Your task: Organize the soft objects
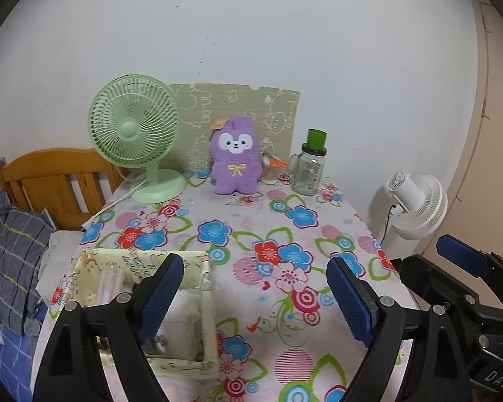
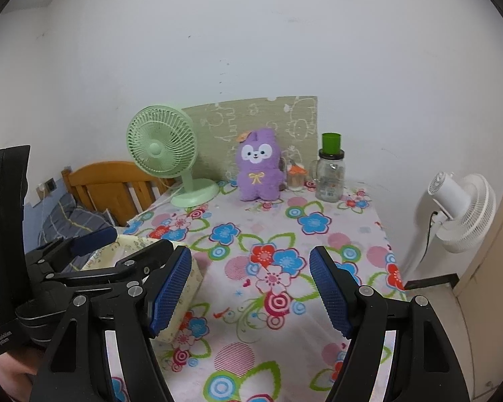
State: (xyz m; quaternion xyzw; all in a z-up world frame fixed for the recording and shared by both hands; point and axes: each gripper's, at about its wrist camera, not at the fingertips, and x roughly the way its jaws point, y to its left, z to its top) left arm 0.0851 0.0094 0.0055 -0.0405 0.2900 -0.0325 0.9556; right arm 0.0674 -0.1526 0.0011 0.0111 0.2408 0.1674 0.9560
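Your left gripper point(image 1: 255, 296) and right gripper point(image 2: 248, 289) both gape empty over the cloth point(image 1: 251, 227); the plush point(image 1: 235, 157) sits upright by the wall, well apart.

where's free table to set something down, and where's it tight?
Free: the middle of the floral tablecloth, between the back row and the pale fabric storage box, plus the strip to the box's right. Crowded: the back edge, where the green desk fan, purple plush toy and clear glass jar line up.
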